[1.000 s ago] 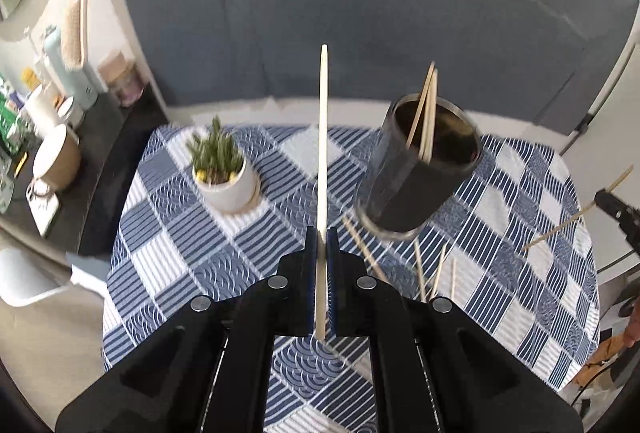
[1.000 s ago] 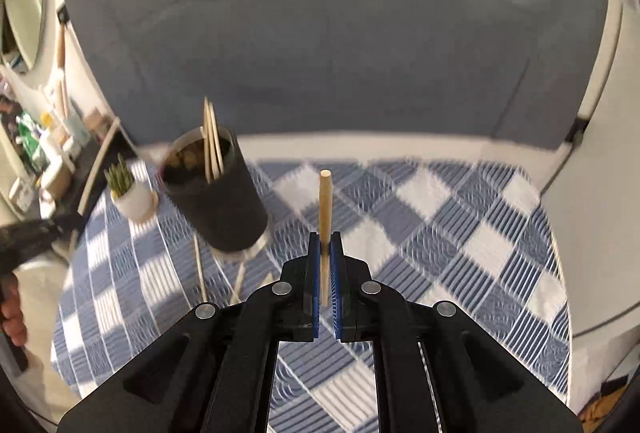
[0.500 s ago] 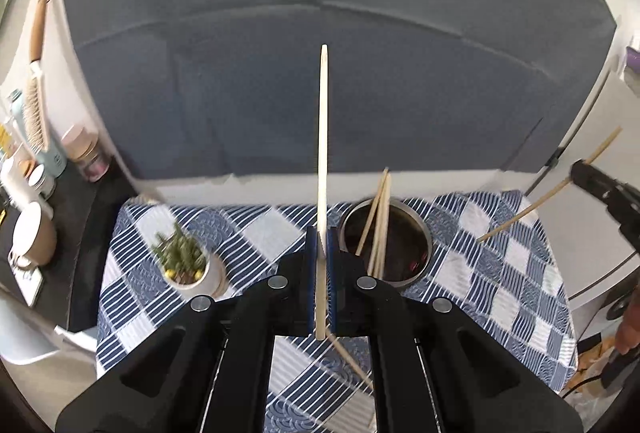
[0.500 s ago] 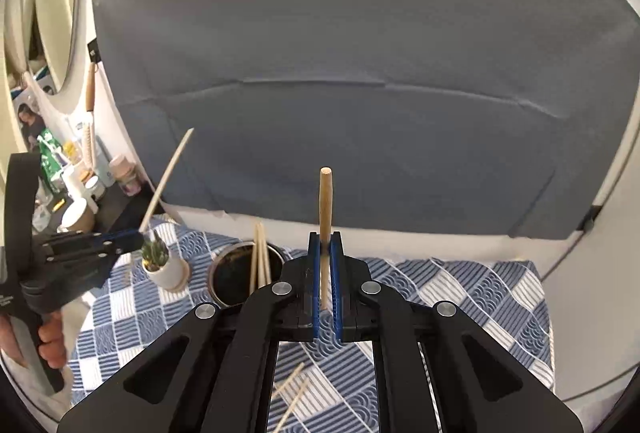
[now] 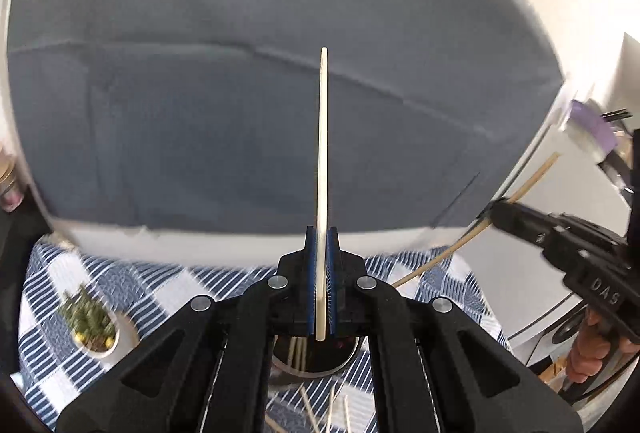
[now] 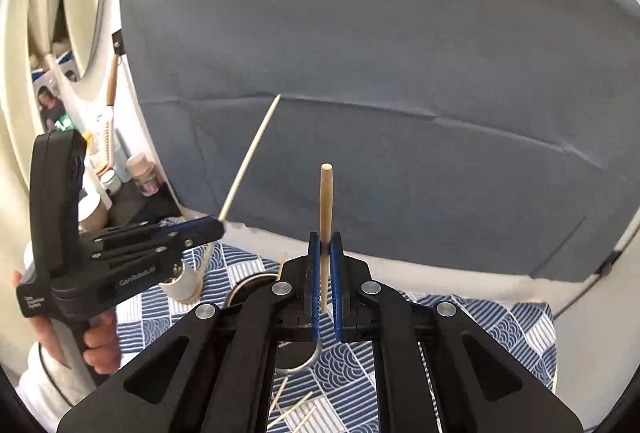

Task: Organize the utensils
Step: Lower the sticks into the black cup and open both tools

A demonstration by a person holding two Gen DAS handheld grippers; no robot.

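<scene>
My left gripper (image 5: 321, 233) is shut on a pale chopstick (image 5: 322, 153) that stands upright above a dark metal utensil cup (image 5: 316, 357), which holds a few chopsticks. My right gripper (image 6: 325, 239) is shut on a tan chopstick (image 6: 326, 201), also upright, with the same cup (image 6: 296, 353) below and behind its jaws. Each gripper shows in the other's view: the right one (image 5: 496, 217) at the right edge, the left one (image 6: 214, 227) at the left. Loose chopsticks (image 6: 292, 413) lie on the blue-and-white checked tablecloth (image 6: 500, 333) in front of the cup.
A small potted succulent (image 5: 92, 325) in a white pot stands left of the cup. A grey fabric backdrop (image 6: 400, 73) rises behind the table. Jars and bottles (image 6: 120, 169) crowd a dark shelf at the far left. A white appliance (image 5: 520, 273) stands to the right of the table.
Both grippers have risen and tilted up, so the cup has slid down under the jaws in both views. Each still holds its chopstick; the two grippers have come closer together.
</scene>
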